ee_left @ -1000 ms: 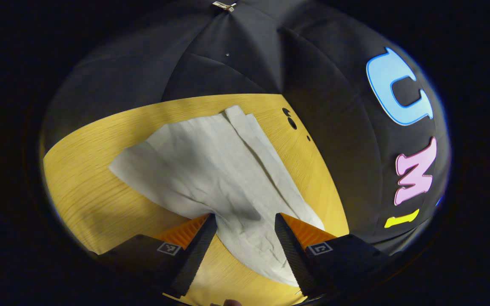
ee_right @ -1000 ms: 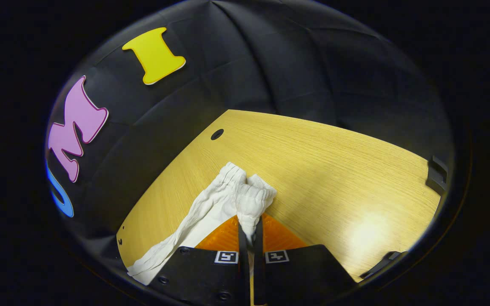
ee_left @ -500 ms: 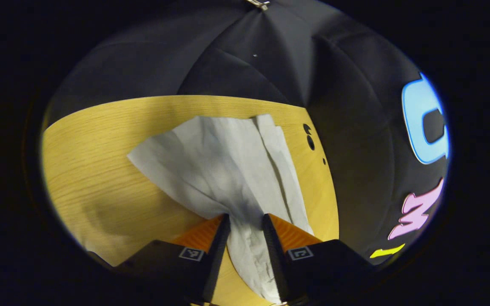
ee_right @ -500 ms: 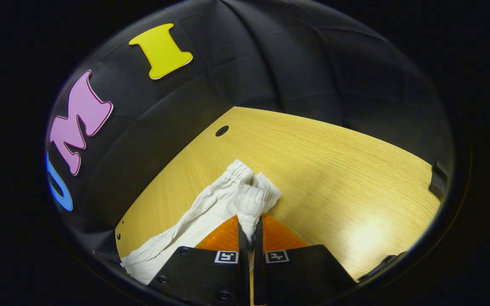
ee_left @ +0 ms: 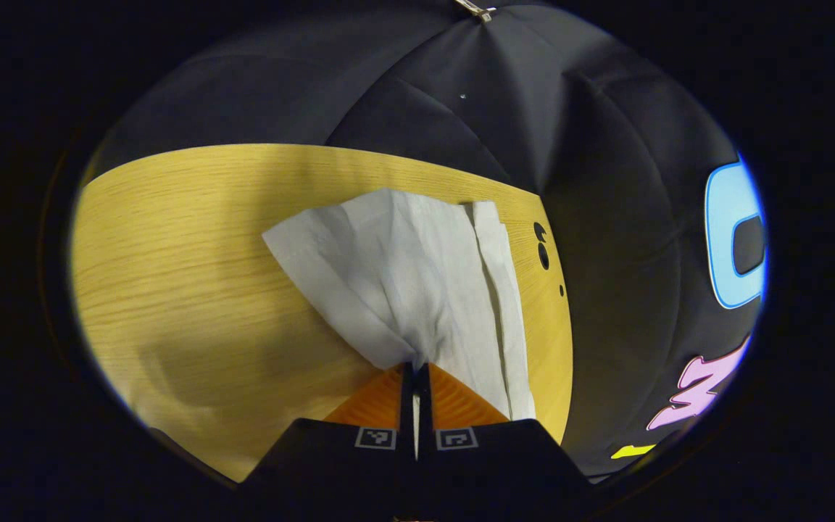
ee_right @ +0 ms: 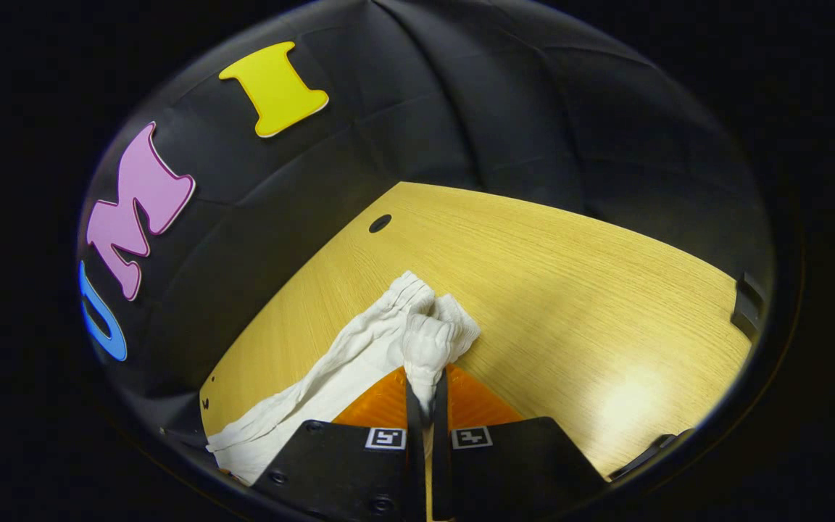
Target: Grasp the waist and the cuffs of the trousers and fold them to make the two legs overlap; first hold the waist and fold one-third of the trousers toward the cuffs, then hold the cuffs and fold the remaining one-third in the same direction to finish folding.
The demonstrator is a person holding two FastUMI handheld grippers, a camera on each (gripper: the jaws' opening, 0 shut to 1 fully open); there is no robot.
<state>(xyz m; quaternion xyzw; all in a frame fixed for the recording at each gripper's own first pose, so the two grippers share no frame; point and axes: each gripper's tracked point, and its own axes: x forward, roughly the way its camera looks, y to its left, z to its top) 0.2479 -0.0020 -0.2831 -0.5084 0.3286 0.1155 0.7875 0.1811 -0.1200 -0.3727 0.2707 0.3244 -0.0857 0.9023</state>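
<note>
White trousers (ee_left: 417,290) lie on the wooden table (ee_left: 185,290), the leg cloth fanning away from my left gripper (ee_left: 416,371), which is shut on a pinch of the fabric at its near end. In the right gripper view the gathered elastic waist (ee_right: 425,326) bunches up just ahead of my right gripper (ee_right: 426,380), which is shut on it. The rest of the trousers (ee_right: 301,406) trails off to the lower left along the table edge.
The table (ee_right: 570,290) stretches bare to the right of the waist, with a round hole (ee_right: 380,223) near its far edge. Small dark holes (ee_left: 541,246) mark the table beside the trouser leg. Black clamps (ee_right: 744,308) sit at the table's right edge.
My left gripper's fingers closed from wide open onto the trouser cloth, and the view swung so the fabric now fans straight ahead. The right gripper kept its hold on the waist, barely moving.
</note>
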